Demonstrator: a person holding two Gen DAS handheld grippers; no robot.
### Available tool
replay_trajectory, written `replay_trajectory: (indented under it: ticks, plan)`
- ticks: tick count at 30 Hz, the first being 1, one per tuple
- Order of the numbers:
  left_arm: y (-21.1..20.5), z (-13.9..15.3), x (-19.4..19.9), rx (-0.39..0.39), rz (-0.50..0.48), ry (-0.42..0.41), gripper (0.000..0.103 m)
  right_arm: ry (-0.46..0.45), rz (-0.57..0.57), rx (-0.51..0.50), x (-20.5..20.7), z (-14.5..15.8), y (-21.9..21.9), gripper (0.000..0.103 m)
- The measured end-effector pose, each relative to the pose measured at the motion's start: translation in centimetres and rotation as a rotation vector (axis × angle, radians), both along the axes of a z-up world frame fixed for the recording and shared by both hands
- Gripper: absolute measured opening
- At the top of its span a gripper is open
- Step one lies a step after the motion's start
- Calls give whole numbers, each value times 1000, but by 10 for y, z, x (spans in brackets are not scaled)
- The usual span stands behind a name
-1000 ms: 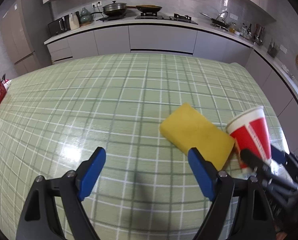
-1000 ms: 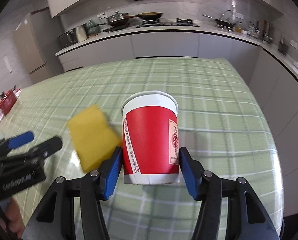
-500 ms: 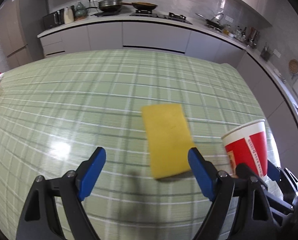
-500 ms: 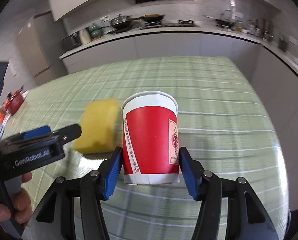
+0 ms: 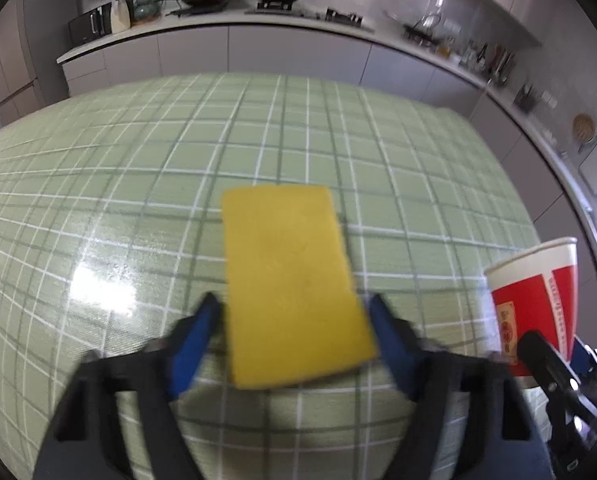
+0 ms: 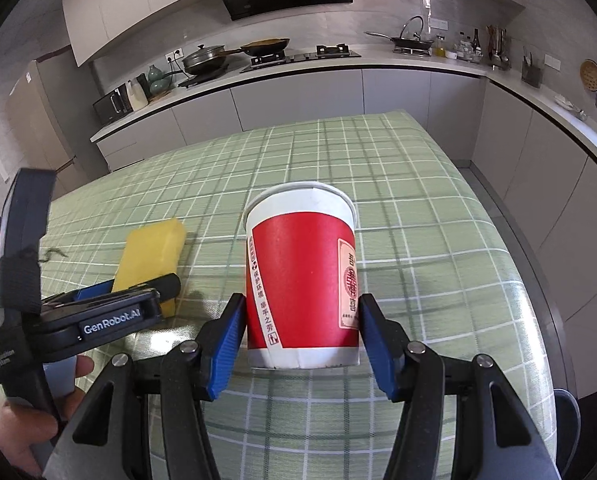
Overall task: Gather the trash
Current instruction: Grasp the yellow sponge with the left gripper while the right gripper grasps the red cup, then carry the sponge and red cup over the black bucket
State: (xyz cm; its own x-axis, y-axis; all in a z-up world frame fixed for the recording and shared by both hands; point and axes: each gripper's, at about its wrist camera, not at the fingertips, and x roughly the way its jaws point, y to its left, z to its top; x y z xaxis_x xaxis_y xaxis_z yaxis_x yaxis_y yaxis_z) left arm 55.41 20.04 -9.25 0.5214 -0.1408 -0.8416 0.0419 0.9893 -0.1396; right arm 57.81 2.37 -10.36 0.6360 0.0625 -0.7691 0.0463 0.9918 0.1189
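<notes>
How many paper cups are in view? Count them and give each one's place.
1. The red paper cup stands upright between the blue pads of the right hand-held gripper, right of the yellow sponge. Another could be hidden outside these views.

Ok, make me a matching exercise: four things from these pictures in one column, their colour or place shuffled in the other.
Things:
1. sponge
2. cup
3. tablecloth
4. lidded pan

Colour or place:
A. green checks
B. on the far counter
C. yellow, lying flat
D. red and white, gripped by the right tool

Pairs: 1-C, 2-D, 3-A, 4-B
</notes>
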Motion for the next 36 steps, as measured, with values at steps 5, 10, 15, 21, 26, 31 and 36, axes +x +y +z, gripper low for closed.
replay_trajectory:
  ticks: [5,10,15,21,26,31,36]
  plan:
    - [4,2,-10,-31,-22,-29,51,-9,0,7,-3,2,-1,59]
    - [-4,16,-28,-26,-73,-74,46,-23,2,11,-11,8,2,59]
    - [-6,29,-44,-47,-107,-94,46,-27,-5,21,-23,13,2,59]
    - [-17,43,-70,-66,-165,-122,46,-42,-32,15,-46,21,0,59]
    - [-28,53,-90,-81,-211,-147,46,-48,-78,-11,-81,30,-10,59]
    - [-47,58,-120,-93,-225,-160,46,-51,-101,-24,-117,38,-31,59]
    - [-77,63,-152,-84,-220,-174,46,-73,-92,-13,-155,46,-65,59]
